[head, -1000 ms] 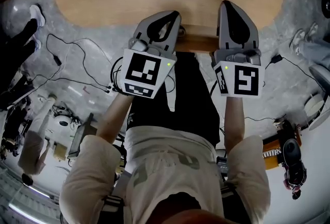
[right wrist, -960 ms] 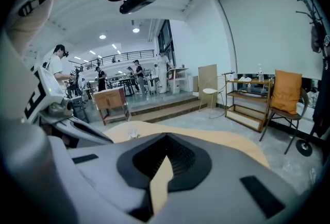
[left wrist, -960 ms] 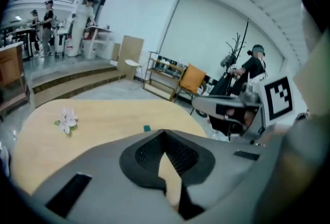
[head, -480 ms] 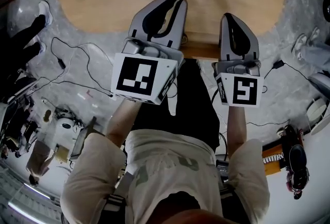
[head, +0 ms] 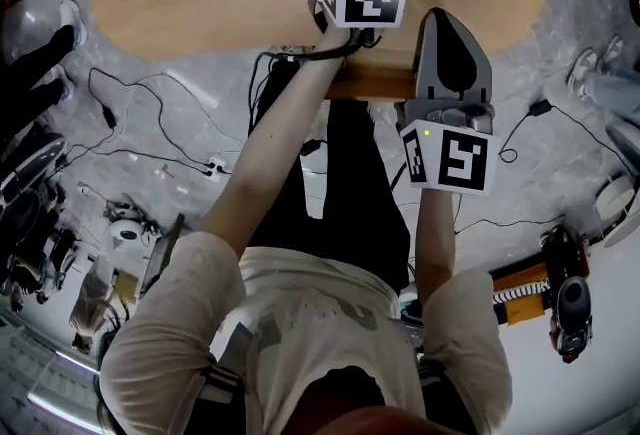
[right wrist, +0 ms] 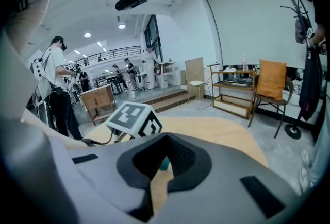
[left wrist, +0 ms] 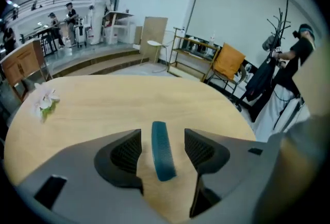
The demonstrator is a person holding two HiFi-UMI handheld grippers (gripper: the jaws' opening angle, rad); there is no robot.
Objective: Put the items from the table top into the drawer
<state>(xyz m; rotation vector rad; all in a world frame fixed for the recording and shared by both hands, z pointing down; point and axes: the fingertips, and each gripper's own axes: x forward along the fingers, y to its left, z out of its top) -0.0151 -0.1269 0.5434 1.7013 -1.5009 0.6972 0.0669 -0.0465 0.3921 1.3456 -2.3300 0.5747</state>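
On the table top (left wrist: 103, 99), teal comb (left wrist: 161, 158) lies flat between the left gripper (left wrist: 162, 138) jaws — just been opening, now wide, pads off it — long axis running along the jaws; right gripper (head: 447, 15) farther back, pinched together, empty.

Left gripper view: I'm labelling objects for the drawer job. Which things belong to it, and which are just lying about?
Job: teal plastic comb; white flower with green leaves; oval wooden table.
Lying about: orange-cushioned chair; wooden shelf rack; black coat stand.
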